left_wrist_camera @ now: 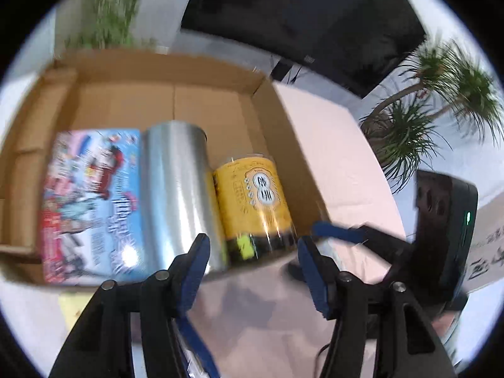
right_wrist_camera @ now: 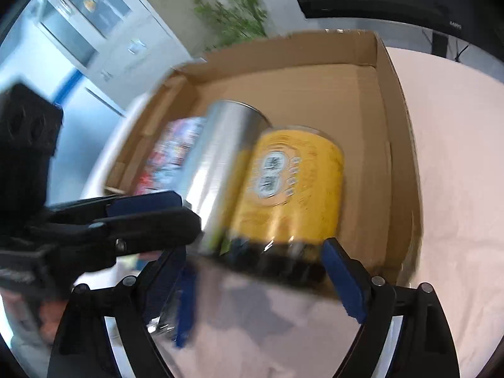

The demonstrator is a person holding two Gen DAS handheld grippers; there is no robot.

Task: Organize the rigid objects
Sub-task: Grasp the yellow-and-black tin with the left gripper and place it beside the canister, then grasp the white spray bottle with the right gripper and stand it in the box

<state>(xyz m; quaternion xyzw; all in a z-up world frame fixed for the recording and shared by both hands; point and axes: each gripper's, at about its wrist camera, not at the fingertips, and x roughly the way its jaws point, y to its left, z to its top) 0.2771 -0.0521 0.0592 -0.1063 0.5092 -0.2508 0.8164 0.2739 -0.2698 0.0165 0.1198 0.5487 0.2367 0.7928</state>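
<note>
An open cardboard box point(left_wrist_camera: 277, 110) point(right_wrist_camera: 400, 145) lies on the pink table. Side by side in it lie a colourful printed box point(left_wrist_camera: 91, 201) point(right_wrist_camera: 176, 154), a silver cylinder can point(left_wrist_camera: 179, 195) point(right_wrist_camera: 220, 163) and a yellow jar point(left_wrist_camera: 255, 198) point(right_wrist_camera: 289, 189) with a black lid. My left gripper point(left_wrist_camera: 252, 261) is open and empty, just in front of the can and jar. My right gripper point(right_wrist_camera: 261, 283) is open, its fingertips on either side of the jar's black lid end, not closed on it. The right gripper also shows in the left wrist view point(left_wrist_camera: 340, 233), and the left gripper in the right wrist view point(right_wrist_camera: 141, 217).
The pink table surface point(left_wrist_camera: 340, 157) point(right_wrist_camera: 456, 157) stretches right of the box. Potted plants point(left_wrist_camera: 419, 119) point(right_wrist_camera: 233, 19) and a dark monitor point(left_wrist_camera: 308, 15) stand behind. A yellow-green object point(left_wrist_camera: 75, 308) lies on the table at the near left.
</note>
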